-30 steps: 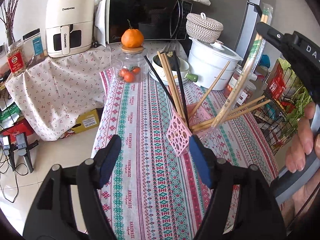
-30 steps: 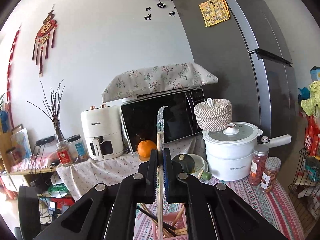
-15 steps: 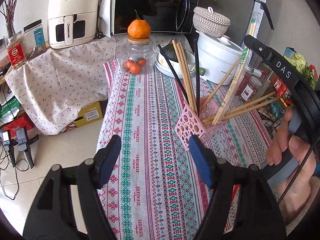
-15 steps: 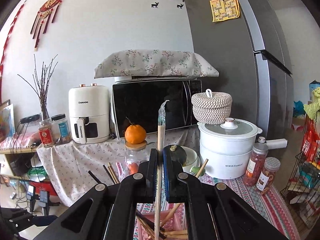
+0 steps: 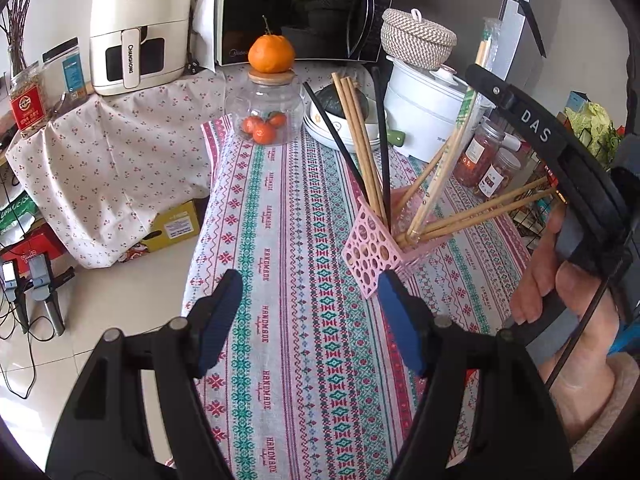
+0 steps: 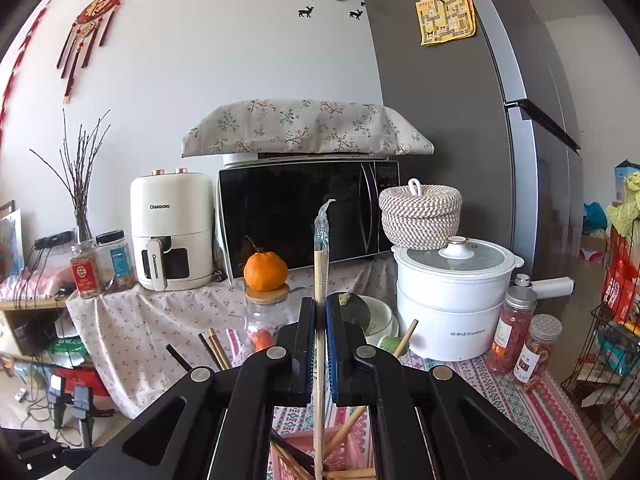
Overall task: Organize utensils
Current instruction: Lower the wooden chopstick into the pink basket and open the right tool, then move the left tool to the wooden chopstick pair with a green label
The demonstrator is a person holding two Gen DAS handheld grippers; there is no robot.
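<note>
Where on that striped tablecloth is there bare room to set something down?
The near tablecloth, from the glass jar down past the pink holder toward the left gripper, is bare. The far end is crowded: bowls, white pot, spice jars.

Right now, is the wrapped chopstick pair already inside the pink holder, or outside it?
Partly inside: the wrapped chopstick pair has its lower end in the pink holder, while the right gripper is shut on it.

We see a pink holder [image 5: 372, 249] pierced with round holes, holding tan and black chopsticks [image 5: 362, 148]. The bench cloth [image 5: 296, 320] runs in red, teal and white stripes. At the far end an orange mandarin [image 5: 271, 54] tops a clear jar [image 5: 264, 114], beside a white pot [image 5: 428, 120].
</note>
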